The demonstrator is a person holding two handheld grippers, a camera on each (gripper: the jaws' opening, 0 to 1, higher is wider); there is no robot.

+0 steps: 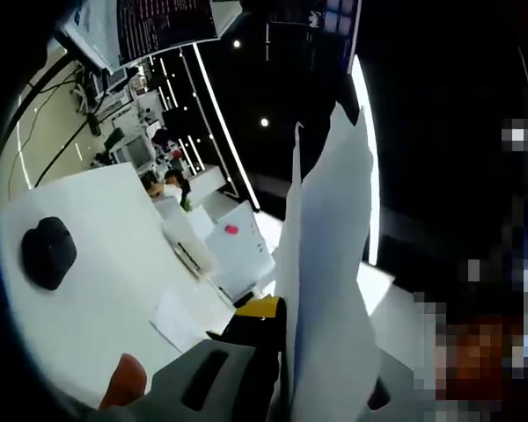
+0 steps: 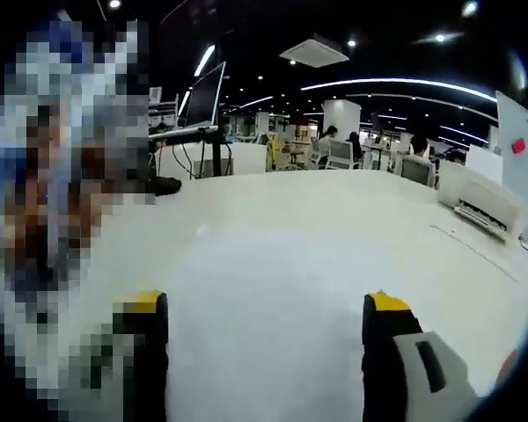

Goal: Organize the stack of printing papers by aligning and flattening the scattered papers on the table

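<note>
Office lights ran in long strips over a wide white counter with monitors and seated people far behind. At the left tool the jaws were clamped on the lower edge of the papers, which stood on edge, long axis rising away from the jaws, held up clear of the counter. One loose sheet lay flat near the counter's edge, beside a dark mouse-like object. Over bare counter, the right tool hung with its yellow-tipped jaws wide apart, gripping nothing. I judged the left was the hand in charge; the right must come across to square the stack.
</note>
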